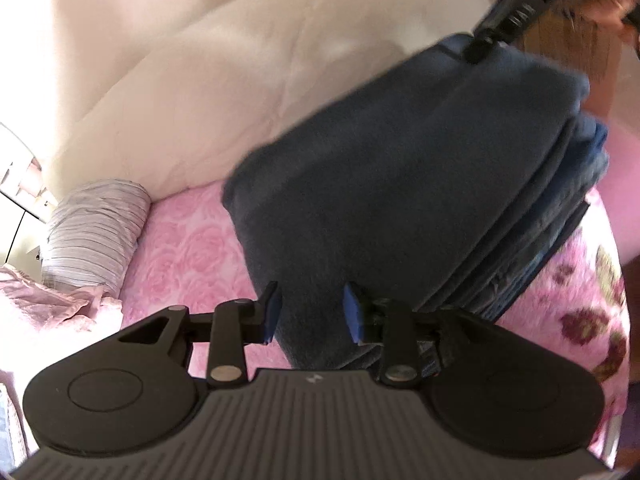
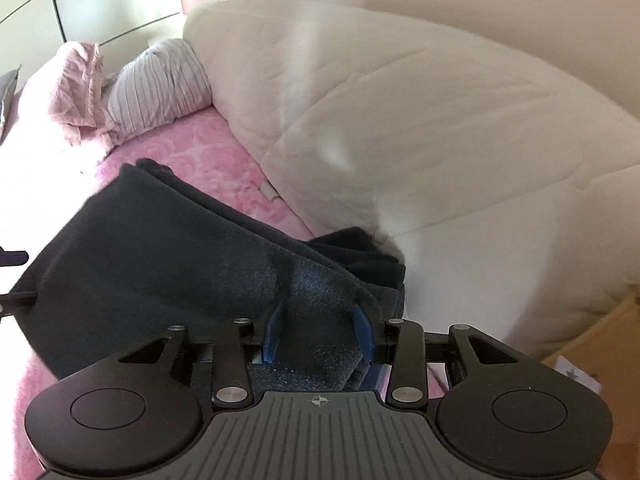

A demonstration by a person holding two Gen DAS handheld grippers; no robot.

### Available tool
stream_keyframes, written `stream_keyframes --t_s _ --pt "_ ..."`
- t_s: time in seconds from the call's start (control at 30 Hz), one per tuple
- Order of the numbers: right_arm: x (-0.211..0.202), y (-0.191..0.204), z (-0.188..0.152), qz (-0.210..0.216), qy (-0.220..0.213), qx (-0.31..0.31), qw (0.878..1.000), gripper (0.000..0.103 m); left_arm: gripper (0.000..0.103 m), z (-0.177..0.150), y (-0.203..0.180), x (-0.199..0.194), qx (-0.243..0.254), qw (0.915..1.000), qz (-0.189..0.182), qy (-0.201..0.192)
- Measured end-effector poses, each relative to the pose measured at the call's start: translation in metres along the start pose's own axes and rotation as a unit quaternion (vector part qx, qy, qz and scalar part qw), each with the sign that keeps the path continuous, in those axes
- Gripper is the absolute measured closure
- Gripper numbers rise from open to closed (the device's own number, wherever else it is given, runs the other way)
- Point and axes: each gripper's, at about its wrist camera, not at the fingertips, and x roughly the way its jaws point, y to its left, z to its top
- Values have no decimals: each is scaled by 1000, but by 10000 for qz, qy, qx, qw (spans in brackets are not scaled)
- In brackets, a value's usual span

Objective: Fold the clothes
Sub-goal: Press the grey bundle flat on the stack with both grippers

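Two grippers show: the left gripper (image 1: 312, 312) and the right gripper (image 2: 319, 334), each with two blue fingers. One dark blue garment (image 1: 400, 184), folded into several stacked layers, lies near. One pink rose-patterned bedspread (image 1: 184, 248) covers the bed. One white quilt (image 2: 420, 120) is piled at the far side. One striped pillow (image 2: 160, 84) sits far left, with one crumpled pink cloth (image 2: 76, 88) just beside it. One cardboard box (image 2: 600, 352) stands near right.
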Motion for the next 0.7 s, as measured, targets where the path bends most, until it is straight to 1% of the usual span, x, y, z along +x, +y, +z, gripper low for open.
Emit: stream_keyframes --t_s 0.07,0.13,0.2,0.23,0.27,0.37,0.43,0.47,0.5,0.53,0.6,0.63,0.67,0.7 --pt "-20 8 -7 84 -185 -53 9998 65 71 -1 1 -6 -128 9999 -47 11" --pt "-36 16 -23 175 -259 -99 9995 65 72 -6 -4 -1 -155 9996 -159 155" --pt "-35 24 -42 244 -59 -154 9996 65 72 -12 -12 6 -72 9994 -221 263" --pt "-33 26 -51 213 30 -159 9996 64 72 -15 -16 6 -64 9994 -224 268" --pt "-32 27 -58 189 39 -160 9997 64 72 -17 -19 5 -68 9994 -221 271" --pt "-37 26 -61 169 -12 -37 9998 60 72 -20 -14 3 -304 9988 -200 327" --pt "-42 26 -60 159 15 109 9998 53 70 -24 -11 -2 -471 9979 -191 394" --pt "-46 27 -60 145 8 203 9997 51 65 -26 -11 -6 -557 9974 -169 416" --pt "-52 28 -62 143 -22 297 9995 44 60 -28 -12 -10 -648 9968 -147 437" --pt "-58 31 -64 151 -55 371 9992 37 58 -30 -14 -17 -763 9960 -122 454" --pt "-72 39 -71 168 -92 490 9986 33 48 -36 -17 -27 -995 9939 -98 472" --pt "-78 43 -77 172 -70 544 9983 32 45 -38 -19 -32 -1108 9927 -96 472" --pt "-83 48 -83 176 -39 601 9980 32 38 -41 -22 -38 -1220 9914 -93 472" --pt "-88 53 -90 160 9 672 9976 32 33 -44 -24 -44 -1327 9900 -91 469"
